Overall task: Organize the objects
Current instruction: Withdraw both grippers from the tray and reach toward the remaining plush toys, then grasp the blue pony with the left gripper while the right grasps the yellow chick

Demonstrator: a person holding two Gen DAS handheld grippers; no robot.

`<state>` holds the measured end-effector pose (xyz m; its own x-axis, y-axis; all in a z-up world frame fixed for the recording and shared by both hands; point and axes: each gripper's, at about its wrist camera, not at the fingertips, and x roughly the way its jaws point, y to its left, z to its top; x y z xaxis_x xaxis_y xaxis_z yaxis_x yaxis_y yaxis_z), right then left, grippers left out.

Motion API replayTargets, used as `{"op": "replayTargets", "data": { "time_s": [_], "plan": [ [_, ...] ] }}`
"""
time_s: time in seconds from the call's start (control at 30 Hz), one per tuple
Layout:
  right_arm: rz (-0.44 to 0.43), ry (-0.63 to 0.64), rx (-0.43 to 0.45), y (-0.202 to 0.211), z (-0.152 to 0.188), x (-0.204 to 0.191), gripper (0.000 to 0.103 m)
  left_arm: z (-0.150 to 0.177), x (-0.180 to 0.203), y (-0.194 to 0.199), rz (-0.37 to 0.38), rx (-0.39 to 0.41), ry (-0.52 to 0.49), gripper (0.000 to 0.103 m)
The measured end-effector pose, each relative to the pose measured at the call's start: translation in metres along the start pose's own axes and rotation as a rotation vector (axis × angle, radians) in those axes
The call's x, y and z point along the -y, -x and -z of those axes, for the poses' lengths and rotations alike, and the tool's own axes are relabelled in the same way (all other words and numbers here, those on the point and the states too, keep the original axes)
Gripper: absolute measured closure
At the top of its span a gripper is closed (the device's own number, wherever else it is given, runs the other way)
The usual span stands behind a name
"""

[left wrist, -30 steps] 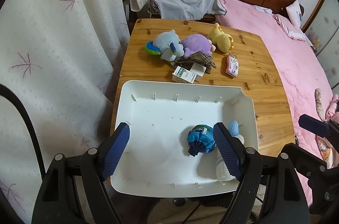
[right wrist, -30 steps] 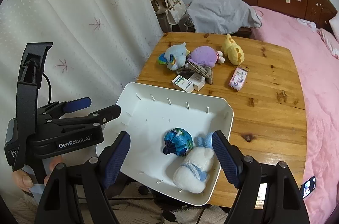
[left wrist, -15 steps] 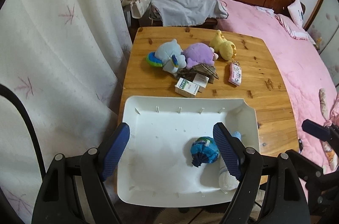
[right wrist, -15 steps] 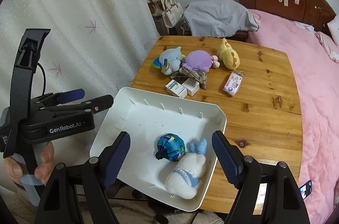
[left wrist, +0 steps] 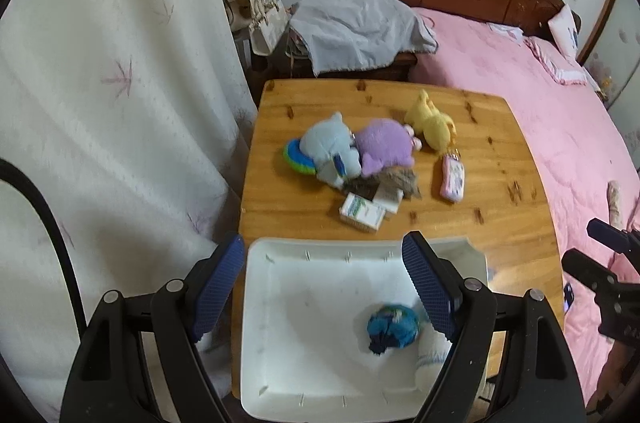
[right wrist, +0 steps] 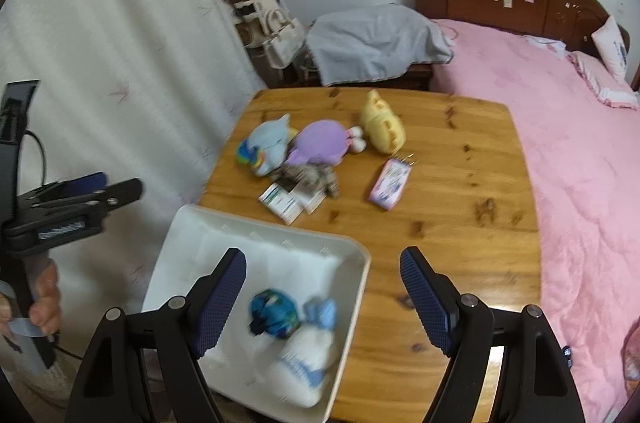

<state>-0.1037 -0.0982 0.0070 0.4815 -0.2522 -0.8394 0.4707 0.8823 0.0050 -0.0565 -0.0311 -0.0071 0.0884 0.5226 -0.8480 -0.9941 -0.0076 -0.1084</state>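
Note:
A white tray (left wrist: 304, 303) (right wrist: 192, 243) sits at the near edge of the wooden table (left wrist: 500, 151) (right wrist: 460, 223). It holds a blue ball (left wrist: 394, 329) (right wrist: 274, 311) and a white plush (left wrist: 430, 355) (right wrist: 304, 363). Farther on lie a light blue plush (left wrist: 332, 147) (right wrist: 268, 143), a purple plush (left wrist: 384, 145) (right wrist: 320, 143), a yellow plush (left wrist: 430, 121) (right wrist: 380, 127), a pink case (left wrist: 452, 179) (right wrist: 390, 183), small boxes (left wrist: 362, 213) (right wrist: 284, 203) and a plaid pouch (left wrist: 400, 181) (right wrist: 312, 175). My left gripper (left wrist: 324, 287) and right gripper (right wrist: 324, 295) are open, empty, above the tray's near side.
A white curtain (left wrist: 100, 83) hangs left of the table. A pink bed (left wrist: 560, 111) lies right, with a grey cloth (left wrist: 360, 31) over furniture behind the table. The left gripper also shows in the right wrist view (right wrist: 72, 211).
Both grippers have pulled back and up from the tray, so the table and toys appear farther away. Both stay open and empty.

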Motion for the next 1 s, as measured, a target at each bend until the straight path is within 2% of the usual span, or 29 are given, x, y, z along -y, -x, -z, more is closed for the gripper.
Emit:
{"op": "replayTargets", "data": {
  "time_s": [0.13, 0.23, 0.47, 0.63, 0.67, 0.8, 1.0],
  "plan": [
    [0.036, -0.002, 0.013, -0.006, -0.030, 0.010, 0.023, -0.025, 0.000, -0.004, -0.004, 0.019, -0.026, 0.019],
    [0.011, 0.022, 0.029, -0.009, -0.055, 0.016, 0.023, -0.043, -0.001, -0.012, 0.022, 0.007, -0.035, 0.019],
    [0.030, 0.020, 0.068, -0.035, -0.117, 0.021, 0.023, -0.089, -0.011, -0.057, 0.067, -0.040, 0.027, 0.017],
    [0.042, 0.013, 0.071, -0.075, -0.153, 0.026, 0.023, -0.106, -0.017, -0.113, 0.136, -0.136, 0.072, 0.012],
    [-0.009, 0.064, 0.059, -0.085, -0.159, 0.026, 0.023, -0.108, -0.016, -0.128, 0.133, -0.155, 0.080, 0.012],
    [-0.004, 0.082, 0.028, -0.131, -0.174, 0.027, 0.023, -0.110, -0.012, -0.174, 0.129, -0.233, 0.080, 0.010],
    [-0.021, 0.075, -0.071, -0.204, -0.174, 0.030, 0.023, -0.104, -0.007, -0.237, 0.099, -0.337, 0.059, 0.010]
  ]
}}
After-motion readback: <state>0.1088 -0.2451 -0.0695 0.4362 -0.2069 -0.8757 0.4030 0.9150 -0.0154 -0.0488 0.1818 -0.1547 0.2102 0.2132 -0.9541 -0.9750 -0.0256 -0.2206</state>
